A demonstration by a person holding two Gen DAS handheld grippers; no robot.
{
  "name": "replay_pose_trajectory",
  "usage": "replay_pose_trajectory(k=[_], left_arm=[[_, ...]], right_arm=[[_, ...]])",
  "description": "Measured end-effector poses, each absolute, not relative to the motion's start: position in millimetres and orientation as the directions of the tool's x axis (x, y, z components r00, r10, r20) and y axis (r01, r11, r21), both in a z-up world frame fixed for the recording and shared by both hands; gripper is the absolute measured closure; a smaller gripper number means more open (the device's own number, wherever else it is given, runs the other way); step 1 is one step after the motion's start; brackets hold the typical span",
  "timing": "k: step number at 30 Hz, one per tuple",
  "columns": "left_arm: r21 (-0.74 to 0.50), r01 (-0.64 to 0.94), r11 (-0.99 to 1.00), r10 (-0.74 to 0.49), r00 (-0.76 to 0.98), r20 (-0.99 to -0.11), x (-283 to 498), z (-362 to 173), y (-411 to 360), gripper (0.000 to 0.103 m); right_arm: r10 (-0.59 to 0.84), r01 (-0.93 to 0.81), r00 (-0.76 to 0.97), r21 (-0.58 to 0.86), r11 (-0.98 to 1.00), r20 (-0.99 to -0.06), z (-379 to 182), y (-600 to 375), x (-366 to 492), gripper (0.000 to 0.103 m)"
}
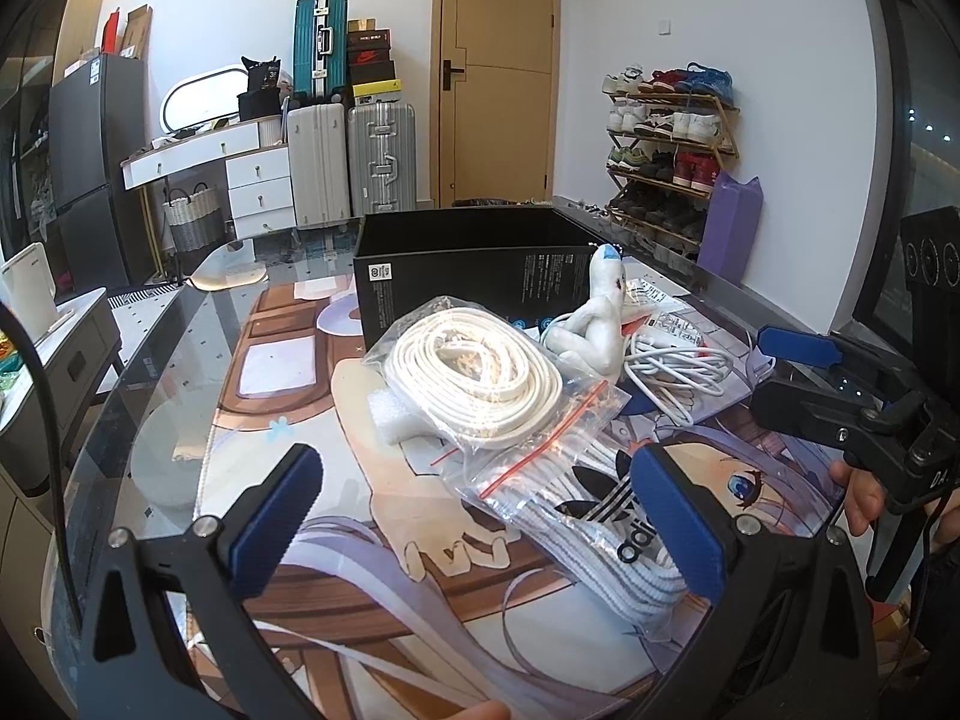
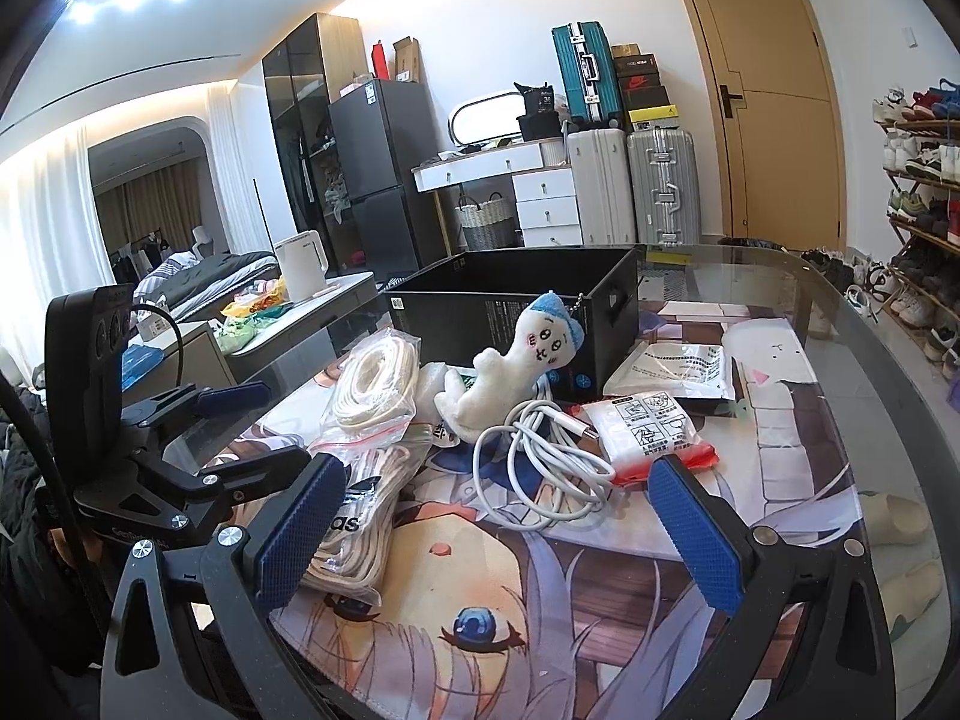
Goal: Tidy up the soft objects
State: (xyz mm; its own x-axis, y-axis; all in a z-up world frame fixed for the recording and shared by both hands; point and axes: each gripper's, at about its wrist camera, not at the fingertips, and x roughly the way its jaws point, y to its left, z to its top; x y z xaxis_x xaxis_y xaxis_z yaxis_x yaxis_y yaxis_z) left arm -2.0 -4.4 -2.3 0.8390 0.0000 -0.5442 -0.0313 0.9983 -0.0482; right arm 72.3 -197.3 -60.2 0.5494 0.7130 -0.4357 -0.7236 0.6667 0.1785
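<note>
- My left tool (image 1: 474, 516) and right tool (image 2: 498, 531) hover spread, empty, over the bench (image 2: 840, 324).
- Bagged laces (image 1: 606, 516) lie beside the box (image 2: 510, 294): light, slippery; I'd pinch mid-bundle.

Room clutter behind the glass surface (image 2: 840, 324).
Stacked against the far wall: suitcases (image 1: 351, 162), white drawers (image 1: 261, 183), dark fridge (image 2: 378, 168); right of the wooden door (image 1: 498, 72), a loaded shoe rack (image 1: 666, 144).

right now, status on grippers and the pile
Left gripper open, empty. Right gripper open, empty. Plush toy, cable, bagged laces on mat; black box empty behind.
</note>
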Motion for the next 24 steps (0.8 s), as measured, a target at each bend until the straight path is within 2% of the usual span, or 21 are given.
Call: replay_pose_trajectory(k=[24], left_arm=[[-0.040, -0.032, 0.999, 0.005, 0.837, -0.547, -2.7, -2.8, -4.5, 0.000]], right_arm=[[0.705, -0.722, 0.551, 0.167, 0.671, -0.447, -63.2, -198.6, 74.0, 0.001]])
